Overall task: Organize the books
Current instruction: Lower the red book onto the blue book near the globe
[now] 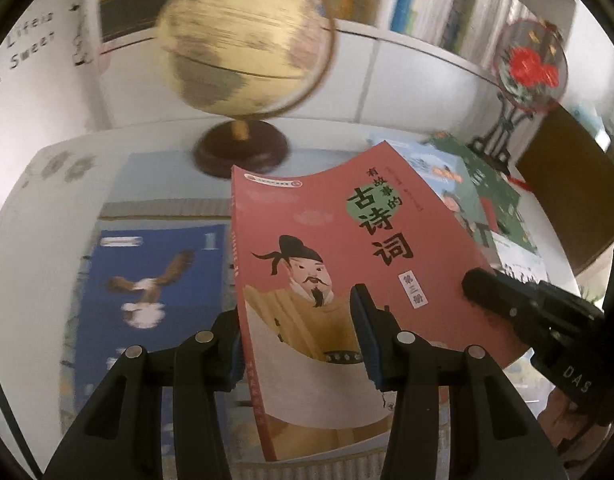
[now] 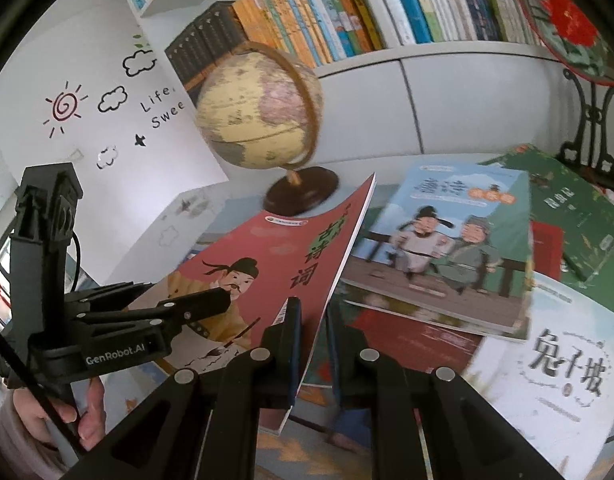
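Thin red paperback with a cartoon scholar on the cover (image 1: 347, 264), lifted clear of the desk, tilted, cover bowed, near centre, in front of the globe. Held at two edges at once, probably to keep the floppy cover from sagging on the way to a stack or the shelf.

Left gripper (image 1: 299, 344) clamped across the near edge of the red paperback, jaws partly closed, pads pressing both faces. Right gripper (image 2: 313, 344) pinched on the paperback's right edge, jaws nearly shut, only the thin cover-and-pages between the pads. Hand (image 2: 83, 412) wrapped round the left gripper's handle, low left in the right wrist view.

Right and farther: light-blue picture book with two cartoon figures (image 2: 447, 248) lying atop a loose pile; dark green book (image 2: 575, 208) beyond it; white book with black characters (image 2: 563, 368) near right. Left, flat on the desk: blue book with an eagle (image 1: 147, 272).

Far: beige globe on a dark wooden base (image 2: 263, 116), white shelf of upright books (image 2: 387, 8), round red-flower ornament on a black stand (image 1: 531, 64) far right.
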`<state>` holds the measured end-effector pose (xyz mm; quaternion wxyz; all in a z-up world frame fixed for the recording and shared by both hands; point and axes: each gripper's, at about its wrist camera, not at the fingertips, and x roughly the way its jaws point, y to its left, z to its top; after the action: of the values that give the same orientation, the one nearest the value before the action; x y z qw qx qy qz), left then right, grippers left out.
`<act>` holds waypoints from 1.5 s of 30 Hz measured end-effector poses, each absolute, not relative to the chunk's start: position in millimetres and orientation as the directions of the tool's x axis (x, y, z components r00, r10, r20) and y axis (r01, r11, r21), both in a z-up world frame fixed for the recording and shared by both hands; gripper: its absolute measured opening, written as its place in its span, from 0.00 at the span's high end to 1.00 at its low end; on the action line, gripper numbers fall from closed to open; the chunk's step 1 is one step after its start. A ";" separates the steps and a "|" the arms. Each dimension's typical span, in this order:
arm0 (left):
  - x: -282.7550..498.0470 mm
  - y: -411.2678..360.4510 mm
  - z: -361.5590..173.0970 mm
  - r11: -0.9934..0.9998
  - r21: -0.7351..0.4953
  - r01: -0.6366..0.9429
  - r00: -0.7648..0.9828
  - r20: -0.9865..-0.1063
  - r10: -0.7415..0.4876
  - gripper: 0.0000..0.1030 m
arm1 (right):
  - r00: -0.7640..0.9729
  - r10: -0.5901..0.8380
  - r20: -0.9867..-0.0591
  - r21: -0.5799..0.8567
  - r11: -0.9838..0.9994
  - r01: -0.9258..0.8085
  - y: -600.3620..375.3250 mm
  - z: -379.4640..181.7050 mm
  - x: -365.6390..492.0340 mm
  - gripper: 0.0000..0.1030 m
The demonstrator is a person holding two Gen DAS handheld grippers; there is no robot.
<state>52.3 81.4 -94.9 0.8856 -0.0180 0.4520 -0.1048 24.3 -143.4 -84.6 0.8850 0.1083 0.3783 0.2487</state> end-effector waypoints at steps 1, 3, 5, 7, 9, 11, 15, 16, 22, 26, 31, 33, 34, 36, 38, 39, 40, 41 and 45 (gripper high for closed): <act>51.9 89.7 -92.9 0.980 -0.123 0.157 0.575 -0.795 -0.192 0.58 | 0.589 0.528 -0.612 0.383 0.849 -0.363 -137.1 -82.7 24.3 0.89; 51.8 105.8 -89.8 0.984 -0.113 0.136 0.583 -0.794 -0.171 0.58 | 0.586 0.536 -0.607 0.386 0.844 -0.372 -122.0 -80.0 24.7 0.89; 51.7 122.5 -87.8 0.987 -0.112 0.112 0.587 -0.794 -0.157 0.58 | 0.580 0.550 -0.601 0.392 0.835 -0.386 -103.7 -78.0 24.9 0.89; 50.7 140.8 -86.0 0.990 -0.112 0.090 0.587 -0.797 -0.143 0.58 | 0.566 0.569 -0.596 0.408 0.822 -0.397 -85.7 -78.0 25.3 0.89; 49.5 156.1 -84.2 0.992 -0.104 0.067 0.591 -0.797 -0.124 0.58 | 0.558 0.583 -0.590 0.421 0.812 -0.404 -70.7 -78.1 25.4 0.89; 47.8 171.8 -83.9 0.994 -0.099 0.041 0.595 -0.797 -0.104 0.58 | 0.546 0.596 -0.589 0.431 0.803 -0.411 -53.2 -78.6 26.4 0.89; 47.5 203.7 -90.5 0.992 -0.125 -0.009 0.581 -0.808 -0.097 0.58 | 0.512 0.612 -0.603 0.437 0.790 -0.431 -16.3 -82.3 25.7 0.88; 47.0 211.6 -93.7 0.991 -0.134 -0.020 0.578 -0.810 -0.098 0.58 | 0.501 0.615 -0.609 0.438 0.787 -0.434 -8.8 -83.8 25.6 0.88; 48.8 239.9 -123.8 0.982 -0.185 -0.045 0.533 -0.836 -0.133 0.59 | 0.460 0.608 -0.647 0.441 0.790 -0.425 21.5 -104.3 23.8 0.87; 49.2 252.6 -144.0 0.971 -0.227 -0.072 0.494 -0.854 -0.163 0.59 | 0.445 0.578 -0.684 0.434 0.812 -0.389 32.8 -121.4 19.4 0.87; 48.3 258.6 -161.5 0.965 -0.247 -0.084 0.454 -0.872 -0.183 0.59 | 0.416 0.558 -0.718 0.444 0.828 -0.344 39.0 -144.3 12.8 0.87; 47.5 258.4 -165.1 0.966 -0.244 -0.082 0.445 -0.877 -0.183 0.59 | 0.405 0.548 -0.732 0.445 0.835 -0.324 39.9 -151.4 11.6 0.87; 47.2 258.8 -167.0 0.966 -0.246 -0.082 0.439 -0.879 -0.186 0.59 | 0.400 0.545 -0.737 0.450 0.837 -0.311 39.0 -155.3 11.9 0.87; 46.0 259.1 -167.3 0.967 -0.243 -0.083 0.440 -0.879 -0.183 0.59 | 0.391 0.542 -0.743 0.457 0.839 -0.295 37.6 -159.8 12.7 0.87; 46.1 259.5 -167.2 0.967 -0.240 -0.082 0.437 -0.881 -0.182 0.59 | 0.384 0.541 -0.748 0.460 0.840 -0.286 36.6 -162.8 13.5 0.87; 46.1 259.7 -167.0 0.967 -0.240 -0.082 0.435 -0.882 -0.182 0.59 | 0.385 0.541 -0.748 0.460 0.840 -0.287 36.6 -161.7 14.4 0.87; 47.2 260.4 -167.1 0.968 -0.239 -0.082 0.432 -0.883 -0.181 0.59 | 0.385 0.539 -0.749 0.459 0.841 -0.286 36.6 -161.9 14.4 0.87; 47.8 260.8 -166.9 0.968 -0.236 -0.084 0.429 -0.885 -0.178 0.58 | 0.385 0.539 -0.749 0.459 0.842 -0.284 36.5 -162.1 14.7 0.87; 48.4 262.3 -166.3 0.975 -0.204 -0.092 0.417 -0.897 -0.148 0.57 | 0.382 0.538 -0.751 0.467 0.843 -0.268 34.4 -161.8 15.1 0.87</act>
<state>48.4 262.3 -166.3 0.8343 -0.1113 0.5396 -0.0169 15.1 34.4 -161.8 0.8203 0.1354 0.4985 0.2456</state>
